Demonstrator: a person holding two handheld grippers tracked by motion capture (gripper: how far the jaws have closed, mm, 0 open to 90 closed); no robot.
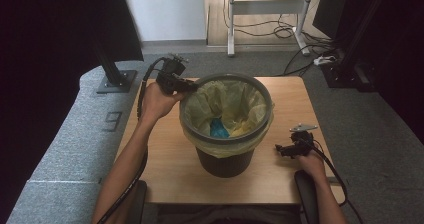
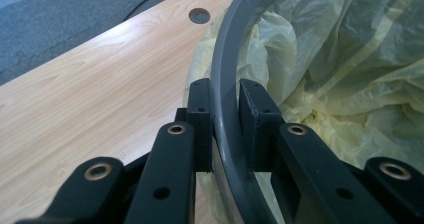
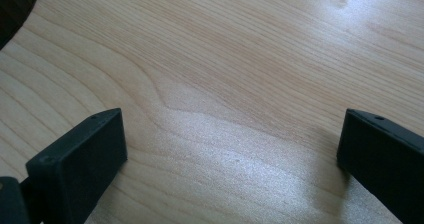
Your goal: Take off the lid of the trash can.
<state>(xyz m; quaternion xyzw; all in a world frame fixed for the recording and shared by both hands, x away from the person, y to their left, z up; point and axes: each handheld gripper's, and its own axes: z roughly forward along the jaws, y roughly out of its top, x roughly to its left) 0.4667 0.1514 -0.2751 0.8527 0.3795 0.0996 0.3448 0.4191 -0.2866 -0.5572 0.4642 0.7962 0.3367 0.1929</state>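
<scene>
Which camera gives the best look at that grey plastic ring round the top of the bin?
The left gripper view: the grey plastic ring runs close up between the left gripper's jaws, pads against it. The high view shows the whole ring, small, over the yellow bag. The right gripper view looks at the wooden table.

Black hand-held gripper [image 1: 192, 86], brass-ringed holes, trailing cable

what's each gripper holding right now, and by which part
The left gripper clamps the bin's grey rim ring, one jaw inside, one outside. The right gripper holds nothing, open over the table.
</scene>
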